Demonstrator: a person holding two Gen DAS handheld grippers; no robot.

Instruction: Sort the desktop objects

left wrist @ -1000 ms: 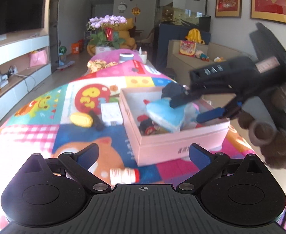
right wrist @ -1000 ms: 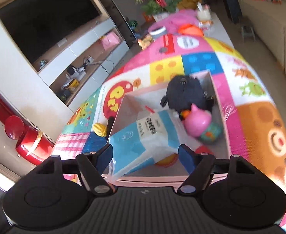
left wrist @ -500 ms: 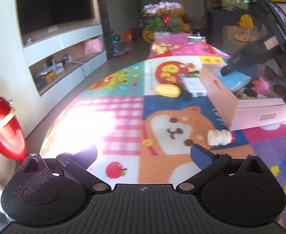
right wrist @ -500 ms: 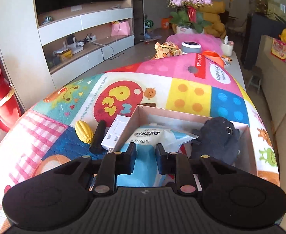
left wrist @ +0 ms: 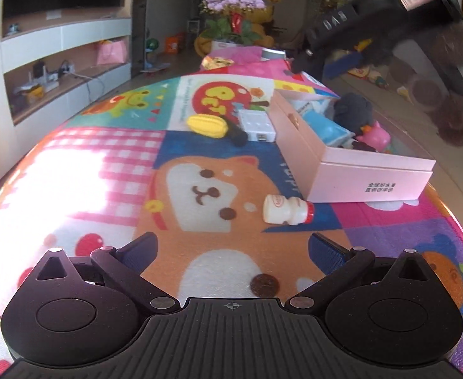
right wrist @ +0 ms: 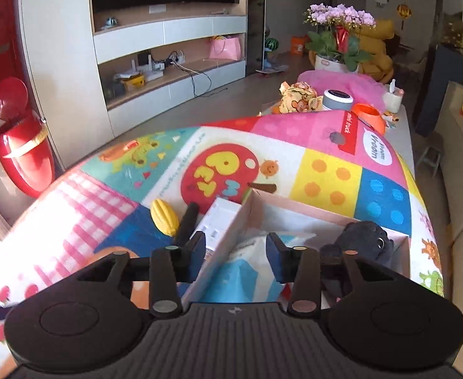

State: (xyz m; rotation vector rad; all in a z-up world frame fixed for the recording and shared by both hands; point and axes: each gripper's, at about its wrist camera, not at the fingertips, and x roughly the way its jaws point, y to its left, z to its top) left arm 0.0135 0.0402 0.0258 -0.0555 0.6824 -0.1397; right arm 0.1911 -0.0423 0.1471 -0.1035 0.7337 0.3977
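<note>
Pink box [left wrist: 351, 170] sits on cartoon mat [left wrist: 199, 189]; both grippers' jaws spread, empty.

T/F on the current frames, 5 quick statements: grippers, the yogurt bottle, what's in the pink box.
1. The left gripper is open and holds nothing. True.
2. The small white bottle stands upright inside the pink box. False: it lies on its side on the mat, outside the box.
3. The yellow corn toy lies on the mat beside the box. True.
4. The dark plush toy is on the mat next to the corn. False: it sits inside the box.
5. The right gripper is clamped on the blue tissue pack. False: its jaws are apart, above the pack and box wall.
</note>
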